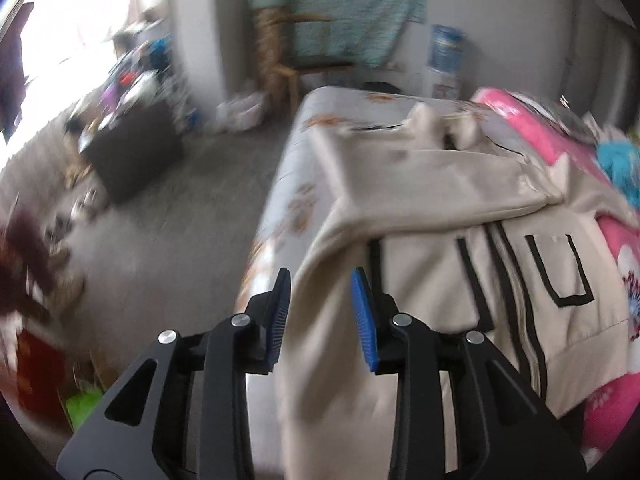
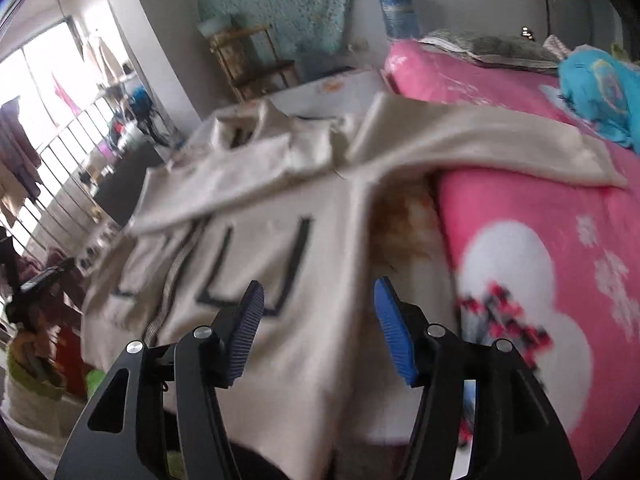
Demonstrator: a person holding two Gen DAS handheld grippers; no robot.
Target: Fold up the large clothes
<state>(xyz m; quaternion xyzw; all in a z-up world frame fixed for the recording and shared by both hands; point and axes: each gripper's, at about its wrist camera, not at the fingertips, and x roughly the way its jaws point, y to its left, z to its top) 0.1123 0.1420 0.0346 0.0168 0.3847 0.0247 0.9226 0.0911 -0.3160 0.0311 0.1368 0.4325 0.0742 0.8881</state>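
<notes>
Both grippers hung above the garment with their jaws apart and nothing pinched between the blue pads. Left gripper (image 1: 322, 314) stood over the near left edge of the cream jacket (image 1: 420, 240), where the cloth draped over the corner of the bed (image 1: 320, 108); fabric showed in the gap between its pads, but they did not press on it. Right gripper (image 2: 318, 328) had the wider gap, over the jacket's lower front close to the black-outlined pocket (image 2: 256, 268), and it too held nothing.

Farther out, the jacket lay front up across the bed with its zip (image 2: 168, 280) running down the middle. One sleeve (image 1: 440, 176) was folded across the chest; the other sleeve (image 2: 480, 136) trailed over the pink blanket (image 2: 520, 220) toward a blue garment (image 2: 596, 92). The collar (image 2: 256, 128) lay at the far end.

My judgement is that the main risk sat at the left: the hem hanging off the bed could drag the body sideways and undo the folded sleeve. The loose sleeve on the soft blanket might bunch if pulled from one point. Motion blur hid the finer creases.
</notes>
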